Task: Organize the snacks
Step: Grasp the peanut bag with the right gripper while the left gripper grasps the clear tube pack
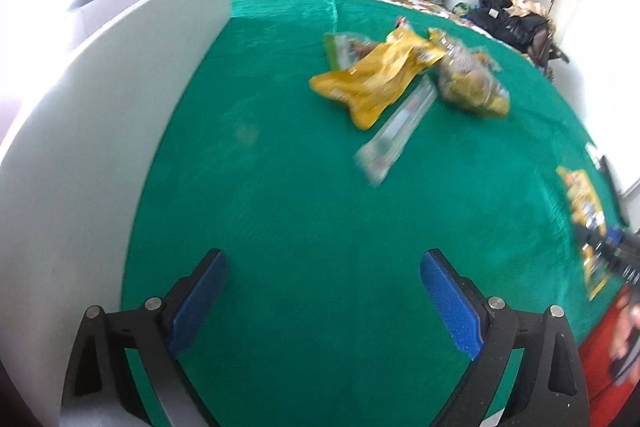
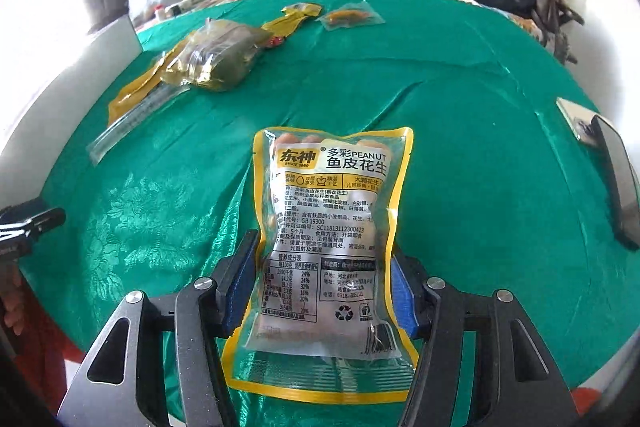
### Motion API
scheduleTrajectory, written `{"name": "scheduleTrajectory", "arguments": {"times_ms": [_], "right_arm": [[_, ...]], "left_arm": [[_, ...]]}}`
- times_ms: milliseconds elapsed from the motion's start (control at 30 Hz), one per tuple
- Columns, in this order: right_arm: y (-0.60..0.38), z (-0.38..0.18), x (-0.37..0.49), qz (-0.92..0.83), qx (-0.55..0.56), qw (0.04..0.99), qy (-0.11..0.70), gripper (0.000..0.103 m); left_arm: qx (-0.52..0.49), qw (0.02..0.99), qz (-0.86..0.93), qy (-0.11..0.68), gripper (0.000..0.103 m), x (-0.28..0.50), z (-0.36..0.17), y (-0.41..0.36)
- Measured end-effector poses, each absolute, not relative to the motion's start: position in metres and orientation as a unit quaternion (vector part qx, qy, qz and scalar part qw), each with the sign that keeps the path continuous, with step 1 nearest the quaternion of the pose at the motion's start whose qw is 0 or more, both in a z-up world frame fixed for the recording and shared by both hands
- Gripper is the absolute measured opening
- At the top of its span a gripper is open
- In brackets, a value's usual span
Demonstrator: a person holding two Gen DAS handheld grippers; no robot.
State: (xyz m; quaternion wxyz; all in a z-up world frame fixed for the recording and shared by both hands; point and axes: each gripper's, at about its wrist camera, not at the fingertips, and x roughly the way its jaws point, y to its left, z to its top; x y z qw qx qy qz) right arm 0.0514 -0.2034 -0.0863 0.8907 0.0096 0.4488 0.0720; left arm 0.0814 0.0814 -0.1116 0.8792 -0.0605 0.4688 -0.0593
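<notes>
Right hand-held gripper (image 2: 320,287) clamps peanut packet (image 2: 332,227) above green bedspread (image 2: 460,147), snack pile (image 2: 212,55) at 10 o'clock; left hand-held gripper (image 1: 324,299) gapes wide, empty, white bin (image 1: 120,107) at 10 o'clock.

Your left gripper (image 1: 324,301) points steeply downward, its blue pads spread wide with nothing between them. Your right gripper (image 2: 318,285) is clamped on the peanut packet (image 2: 330,227), also pitched downward.
</notes>
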Motion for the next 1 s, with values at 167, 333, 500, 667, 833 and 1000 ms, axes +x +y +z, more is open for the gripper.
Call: {"name": "scheduleTrajectory", "arguments": {"times_ms": [167, 333, 500, 667, 833, 1000], "right_arm": [[-0.203, -0.087, 0.053, 0.077, 0.009, 0.894, 0.441, 0.062], [-0.210, -0.094, 0.061, 0.086, 0.026, 0.894, 0.439, 0.062], [-0.210, -0.094, 0.061, 0.087, 0.026, 0.895, 0.437, 0.062], [-0.215, -0.095, 0.064, 0.089, 0.041, 0.894, 0.437, 0.062], [-0.215, -0.096, 0.064, 0.089, 0.044, 0.894, 0.437, 0.062], [-0.215, -0.095, 0.064, 0.085, 0.041, 0.895, 0.435, 0.062]], "left_arm": [[-0.033, 0.877, -0.081, 0.472, 0.093, 0.127, -0.096, 0.052], [0.027, 0.864, -0.067, 0.498, 0.070, 0.161, -0.107, 0.023], [0.024, 0.864, -0.053, 0.500, 0.031, 0.163, -0.109, 0.019], [0.030, 0.860, -0.076, 0.504, 0.022, 0.136, -0.109, 0.020], [0.046, 0.849, -0.102, 0.516, 0.020, 0.083, -0.109, 0.023], [0.057, 0.840, -0.130, 0.523, 0.022, 0.052, -0.106, 0.023]]}}
